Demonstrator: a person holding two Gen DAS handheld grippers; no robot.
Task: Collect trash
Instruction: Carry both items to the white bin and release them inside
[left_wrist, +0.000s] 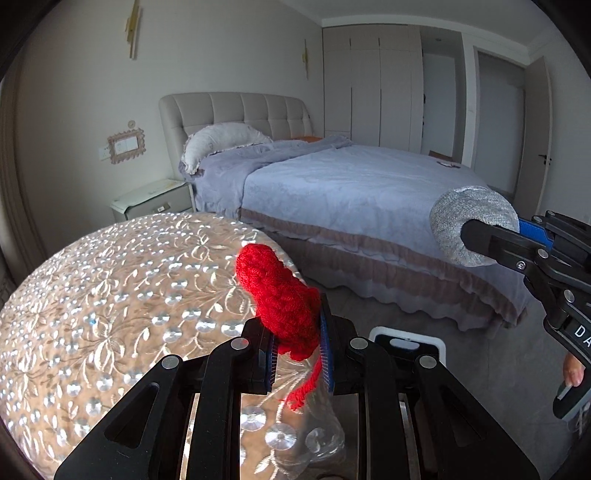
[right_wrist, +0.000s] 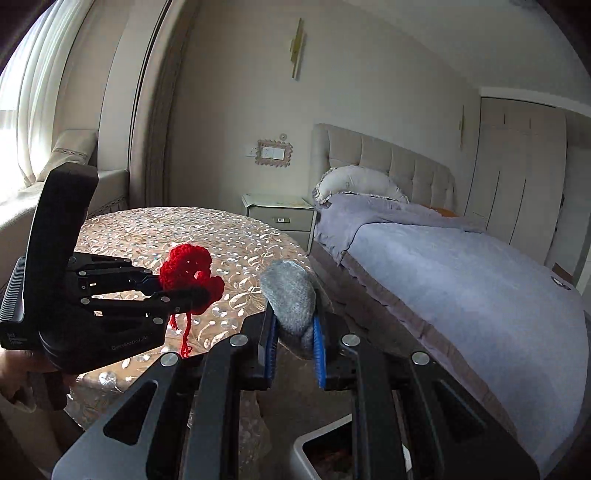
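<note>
My left gripper (left_wrist: 299, 343) is shut on a red crocheted yarn piece (left_wrist: 284, 295) and holds it above the edge of the round table (left_wrist: 110, 295). A loose red strand hangs from it. In the right wrist view the left gripper (right_wrist: 192, 293) and the red piece (right_wrist: 188, 273) show at the left. My right gripper (right_wrist: 293, 343) is shut on a grey knitted piece (right_wrist: 291, 299), held in the air beside the table; it shows in the left wrist view (left_wrist: 469, 221) at the right. A white bin (left_wrist: 406, 343) stands on the floor below, also low in the right wrist view (right_wrist: 321, 446).
The table (right_wrist: 177, 236) has a shiny embossed floral cover. A bed (left_wrist: 351, 184) with a lilac blanket lies to the right. A nightstand (left_wrist: 151, 201) stands between table and bed. Wardrobes (left_wrist: 373, 85) line the far wall.
</note>
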